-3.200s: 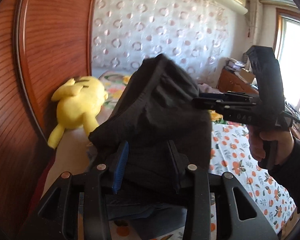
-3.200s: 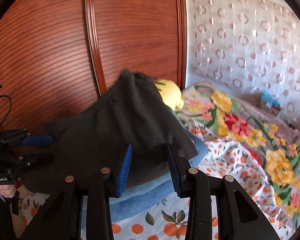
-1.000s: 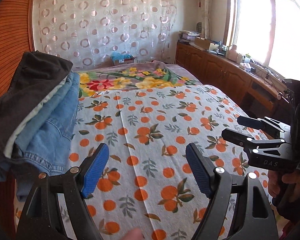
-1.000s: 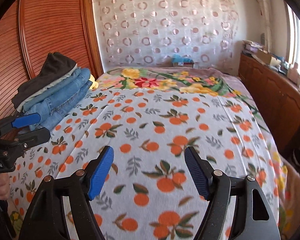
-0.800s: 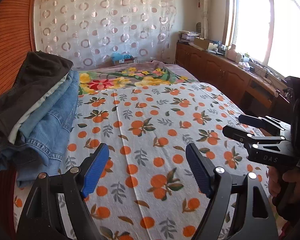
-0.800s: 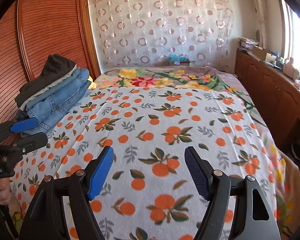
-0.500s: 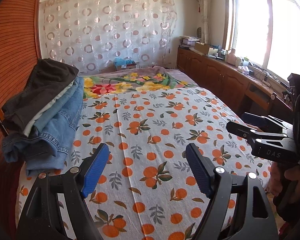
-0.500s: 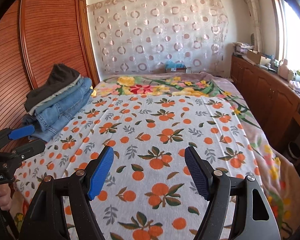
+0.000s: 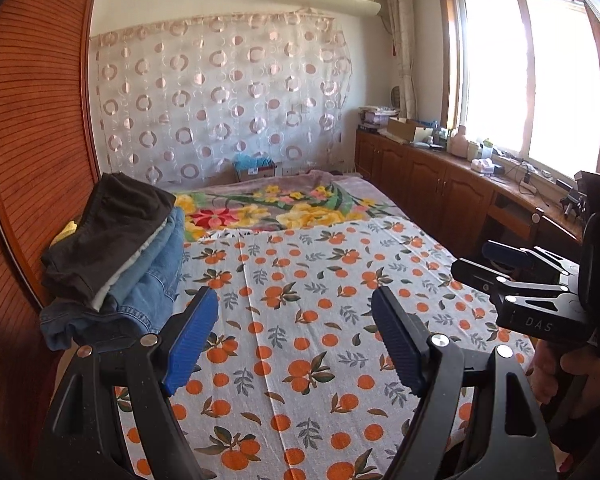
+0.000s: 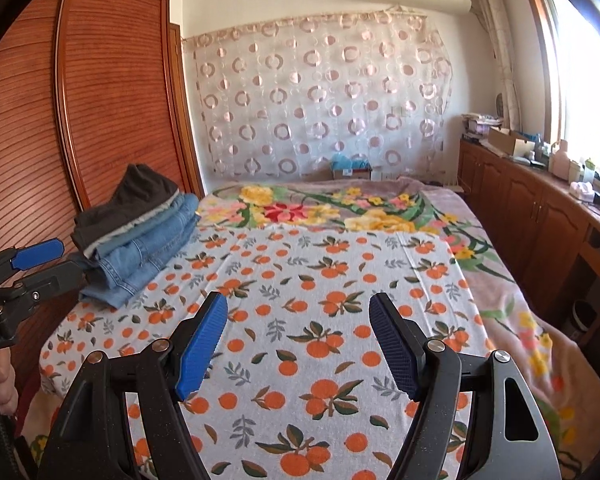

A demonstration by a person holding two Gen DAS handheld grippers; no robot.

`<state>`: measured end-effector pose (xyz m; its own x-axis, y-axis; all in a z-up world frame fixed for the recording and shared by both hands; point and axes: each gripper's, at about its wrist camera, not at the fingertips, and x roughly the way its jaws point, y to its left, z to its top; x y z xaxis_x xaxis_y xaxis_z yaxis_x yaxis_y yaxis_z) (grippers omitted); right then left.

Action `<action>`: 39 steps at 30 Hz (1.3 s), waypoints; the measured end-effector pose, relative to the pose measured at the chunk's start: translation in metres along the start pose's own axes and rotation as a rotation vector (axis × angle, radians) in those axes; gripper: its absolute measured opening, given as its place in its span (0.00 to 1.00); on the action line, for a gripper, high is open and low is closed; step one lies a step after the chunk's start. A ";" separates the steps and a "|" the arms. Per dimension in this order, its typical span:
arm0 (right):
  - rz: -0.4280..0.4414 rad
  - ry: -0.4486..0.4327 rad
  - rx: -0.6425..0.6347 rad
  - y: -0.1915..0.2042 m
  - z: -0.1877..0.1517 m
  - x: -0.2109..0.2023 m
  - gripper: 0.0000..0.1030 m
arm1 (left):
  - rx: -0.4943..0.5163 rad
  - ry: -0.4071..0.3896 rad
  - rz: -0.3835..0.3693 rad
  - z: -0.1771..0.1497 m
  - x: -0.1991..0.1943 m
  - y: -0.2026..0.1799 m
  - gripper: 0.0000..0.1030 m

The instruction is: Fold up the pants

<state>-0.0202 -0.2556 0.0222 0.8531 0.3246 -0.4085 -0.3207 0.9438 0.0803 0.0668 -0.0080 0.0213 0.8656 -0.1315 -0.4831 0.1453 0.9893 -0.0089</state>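
Left wrist view: the left gripper [image 9: 294,338] fills the bottom of the frame, its blue-padded jaws spread wide with nothing between them, held above the bed.
Right gripper [image 10: 298,346]: jaws likewise wide apart and holding nothing, above the near end of the bed; from the left wrist it shows at the right edge, gripped by a hand [image 9: 556,376].
Orange-print sheet [image 10: 332,280]: spread flat over the near part of the bed, directly below both grippers.
Folded dark pants [image 9: 112,232]: on top of a stack at the left side of the bed, well apart from both grippers.
Blue jeans [image 10: 152,244]: folded, under the dark pants, with a pale layer between them.
Wooden wardrobe [image 10: 92,100]: just behind the stack.
Floral blanket [image 10: 332,208]: beyond the sheet, towards the far end.
Circle-patterned curtain [image 9: 220,96]: across the far wall.
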 end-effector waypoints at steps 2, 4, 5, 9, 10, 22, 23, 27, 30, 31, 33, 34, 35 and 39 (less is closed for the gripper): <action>-0.009 -0.021 -0.004 0.001 0.000 -0.007 0.73 | 0.003 -0.018 0.002 0.001 -0.005 -0.001 0.77; -0.023 -0.041 -0.011 0.002 0.000 -0.013 0.73 | 0.003 -0.032 0.006 0.001 -0.011 -0.002 0.77; -0.032 -0.055 -0.014 0.003 -0.001 -0.016 0.73 | 0.004 -0.036 0.006 0.001 -0.012 -0.002 0.77; -0.043 -0.091 -0.020 0.007 -0.009 -0.023 0.73 | -0.008 -0.049 0.017 -0.004 -0.020 0.000 0.77; -0.044 -0.094 -0.022 0.008 -0.011 -0.024 0.73 | -0.016 -0.048 0.013 -0.006 -0.021 0.001 0.77; -0.046 -0.095 -0.016 0.010 -0.013 -0.019 0.73 | -0.039 -0.034 0.037 -0.015 -0.019 0.010 0.77; -0.044 -0.094 -0.016 0.009 -0.012 -0.019 0.73 | -0.040 -0.033 0.040 -0.016 -0.018 0.010 0.77; -0.043 -0.096 -0.015 0.009 -0.013 -0.020 0.73 | -0.044 -0.033 0.044 -0.017 -0.017 0.012 0.77; -0.043 -0.095 -0.018 0.009 -0.013 -0.018 0.73 | -0.044 -0.034 0.046 -0.017 -0.017 0.012 0.77; -0.043 -0.095 -0.018 0.009 -0.013 -0.018 0.73 | -0.044 -0.033 0.047 -0.017 -0.017 0.012 0.77; -0.042 -0.095 -0.019 0.009 -0.012 -0.017 0.73 | -0.045 -0.035 0.049 -0.018 -0.017 0.012 0.77; -0.042 -0.096 -0.019 0.009 -0.012 -0.017 0.73 | -0.046 -0.034 0.050 -0.018 -0.017 0.012 0.78; -0.041 -0.096 -0.019 0.009 -0.013 -0.017 0.73 | -0.046 -0.034 0.053 -0.018 -0.017 0.013 0.78; -0.040 -0.095 -0.020 0.009 -0.012 -0.015 0.73 | -0.046 -0.033 0.053 -0.019 -0.017 0.012 0.77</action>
<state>-0.0410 -0.2527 0.0180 0.9003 0.2917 -0.3231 -0.2926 0.9551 0.0470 0.0448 0.0074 0.0128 0.8871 -0.0801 -0.4546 0.0773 0.9967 -0.0248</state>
